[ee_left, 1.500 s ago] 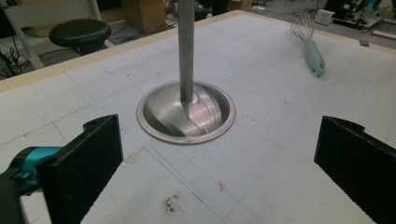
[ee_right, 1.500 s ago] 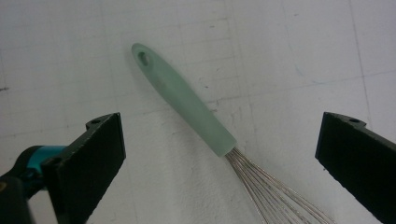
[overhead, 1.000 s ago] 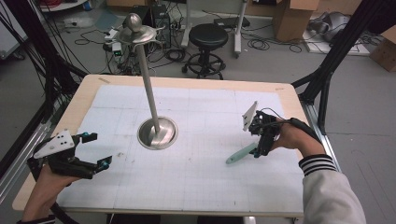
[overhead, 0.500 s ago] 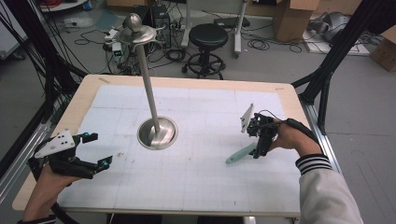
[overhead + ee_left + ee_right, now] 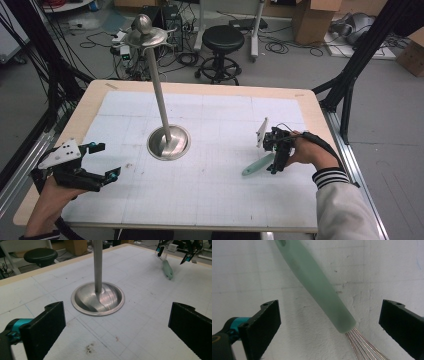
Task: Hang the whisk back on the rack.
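**Right gripper view: whisk handle lies between wide-open jaws**

Right gripper view looks straight down on a pale green whisk (image 5: 317,287) lying flat on the white gridded counter (image 5: 387,270). Its handle runs diagonally between the two black jaws of the right claw (image 5: 329,322), which stand wide apart and touch neither side of it. Thin metal wires leave the handle's end at the bottom of that view.

From the high view, the right claw (image 5: 275,159) hangs over the wire end of the whisk (image 5: 257,165), near the counter's right edge, with the handle pointing toward the person's side. The person's right hand (image 5: 306,152) grips the tool from the right.

The left claw (image 5: 102,162) is held at the counter's near left corner, well apart from the whisk, its jaws also spread wide and holding nothing. Left gripper view faces a steel stand (image 5: 98,298) with a round dished base and an upright pole, standing mid-counter; the whisk (image 5: 167,269) shows beyond it.
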Demonstrator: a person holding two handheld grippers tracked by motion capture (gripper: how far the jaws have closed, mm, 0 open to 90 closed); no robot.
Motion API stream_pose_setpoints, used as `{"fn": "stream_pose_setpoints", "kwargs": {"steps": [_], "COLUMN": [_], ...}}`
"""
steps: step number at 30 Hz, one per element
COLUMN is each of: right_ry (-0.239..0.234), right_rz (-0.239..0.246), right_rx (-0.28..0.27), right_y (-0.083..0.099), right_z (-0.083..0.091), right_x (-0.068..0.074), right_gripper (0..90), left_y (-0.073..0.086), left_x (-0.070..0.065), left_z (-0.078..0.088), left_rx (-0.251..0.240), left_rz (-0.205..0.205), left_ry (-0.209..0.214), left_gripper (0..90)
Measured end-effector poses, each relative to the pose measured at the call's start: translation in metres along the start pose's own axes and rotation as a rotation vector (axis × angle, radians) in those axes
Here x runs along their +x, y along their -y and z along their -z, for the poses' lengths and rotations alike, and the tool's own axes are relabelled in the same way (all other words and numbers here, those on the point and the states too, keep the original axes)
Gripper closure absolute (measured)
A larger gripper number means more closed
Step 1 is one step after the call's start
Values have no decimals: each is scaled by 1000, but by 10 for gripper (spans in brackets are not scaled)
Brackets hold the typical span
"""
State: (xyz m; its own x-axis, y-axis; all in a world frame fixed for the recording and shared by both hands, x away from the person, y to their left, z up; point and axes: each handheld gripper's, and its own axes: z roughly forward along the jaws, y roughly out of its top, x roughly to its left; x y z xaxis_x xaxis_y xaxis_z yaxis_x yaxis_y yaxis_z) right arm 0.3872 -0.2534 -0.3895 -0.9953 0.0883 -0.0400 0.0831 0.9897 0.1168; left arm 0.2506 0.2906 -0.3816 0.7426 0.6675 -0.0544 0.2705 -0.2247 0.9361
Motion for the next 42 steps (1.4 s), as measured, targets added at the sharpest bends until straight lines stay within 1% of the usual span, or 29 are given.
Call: {"fn": "stream_pose_setpoints", "kwargs": {"steps": [1,3,7,9,10,11,12,13,18,19,20,21,22,23,24,26,28,30,31,32,33,34,37,42], "right_ry": [16,23,2,0,-5,-17,-23,-21,-23,-26,-26,-28,-28,-29,-29,-17,-18,-13,-16,-16,-1,-2,9,10], "right_rz": [-2,-1,3,5,2,1,-2,-12,-6,-1,-1,10,10,15,15,15,20,7,9,9,18,17,39,47], "right_rx": [7,11,31,27,23,23,35,47,43,41,41,42,42,52,52,59,53,57,59,59,55,60,67,72], "right_y": [0,1,0,0,1,1,1,2,2,1,1,0,0,-1,-1,-1,-1,0,0,0,0,1,0,0], "right_z": [-3,-5,-11,-12,-13,-13,-14,-16,-16,-16,-16,-17,-17,-19,-19,-20,-20,-18,-18,-18,-18,-17,-18,-18], "right_x": [-1,-1,-2,-3,-3,-4,-4,-4,-4,-4,-4,-4,-4,-3,-3,-4,-5,-4,-5,-5,-5,-5,-4,-3], "right_gripper": [27,27,48,60,100,189,200,203,241,269,269,292,292,323,323,355,391,420,445,445,473,479,498,519], "left_y": [0,0,0,0,0,0,0,0,0,0,0,0,0,0,0,0,0,0,0,0,0,0,0,0], "left_x": [0,0,0,0,0,0,0,0,-1,-1,-1,-1,-1,-1,-1,-1,-1,-1,-1,-1,-1,-1,-1,-1], "left_z": [0,0,-1,-1,-1,-1,-1,-1,-2,-2,-2,-2,-2,-2,-2,-1,-1,-2,-2,-2,-2,-2,-2,-1], "left_rx": [1,2,5,6,5,6,7,7,10,12,12,13,14,13,13,11,12,11,13,14,14,16,17,11], "left_rz": [-1,-2,-1,-1,0,-2,-5,-6,-6,-9,-9,-8,-8,-7,-8,-6,-5,-2,-3,-5,-6,-8,-8,-4], "left_ry": [1,0,1,3,3,3,3,5,7,8,8,7,8,8,9,9,8,7,7,7,8,8,9,9], "left_gripper": [17,17,17,17,17,17,17,17,17,17,17,17,17,17,17,17,17,17,17,17,17,17,17,17]}}
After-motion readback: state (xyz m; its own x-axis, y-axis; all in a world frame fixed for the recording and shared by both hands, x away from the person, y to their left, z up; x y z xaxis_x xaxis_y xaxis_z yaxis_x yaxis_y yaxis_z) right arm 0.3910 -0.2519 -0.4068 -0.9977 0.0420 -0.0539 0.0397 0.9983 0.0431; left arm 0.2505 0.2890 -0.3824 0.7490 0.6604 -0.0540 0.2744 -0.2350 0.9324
